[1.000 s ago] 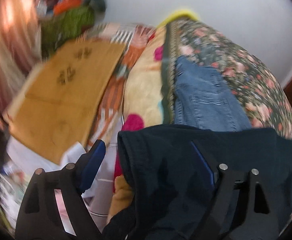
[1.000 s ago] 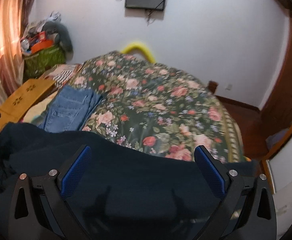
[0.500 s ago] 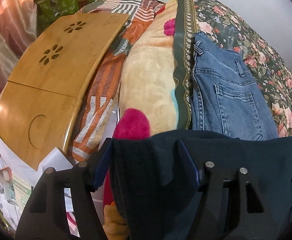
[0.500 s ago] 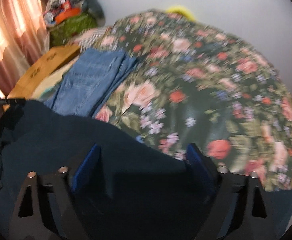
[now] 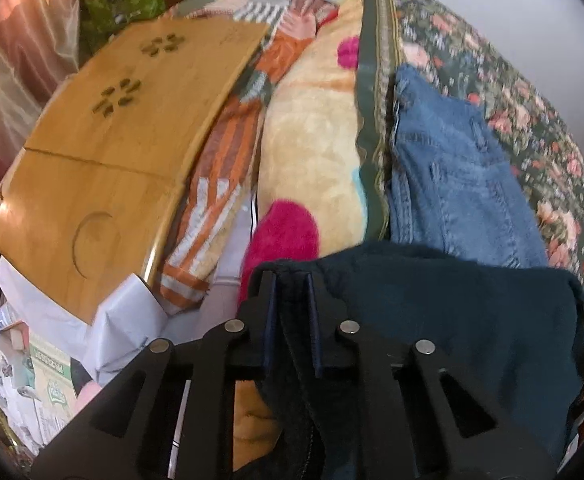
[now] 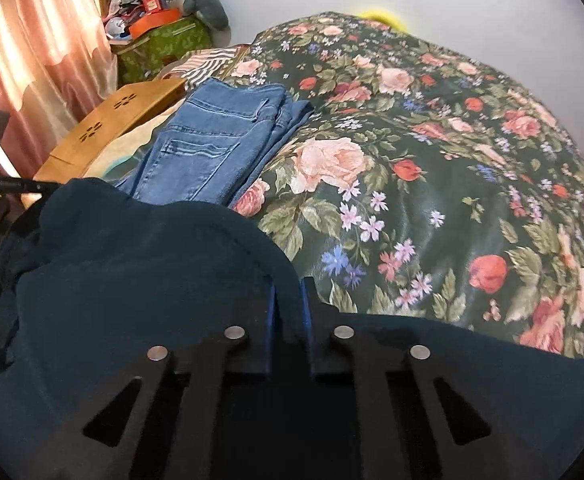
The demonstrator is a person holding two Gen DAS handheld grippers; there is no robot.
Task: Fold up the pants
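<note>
Dark navy pants [image 5: 452, 320] lie bunched at the near edge of a floral bedspread [image 6: 432, 160]; they also show in the right wrist view [image 6: 131, 264]. My left gripper [image 5: 291, 280] is shut on the left edge of the dark pants, with fabric pinched between its blue pads. My right gripper [image 6: 288, 288] is shut on the pants' far edge, also with fabric between the pads. Folded blue jeans [image 5: 452, 184] lie just beyond the dark pants on the bedspread, and show in the right wrist view [image 6: 211, 140].
A wooden lap tray [image 5: 111, 140] lies left of the bed beside a striped orange cloth [image 5: 219, 184] and a cream and pink plush blanket [image 5: 312, 152]. Papers [image 5: 51, 344] lie at the lower left. A green bag [image 6: 159, 48] and pink curtains [image 6: 31, 52] stand at the far left.
Both grippers went from wide open to shut, each pinching the dark pants. Both views shifted slightly towards the bed.
</note>
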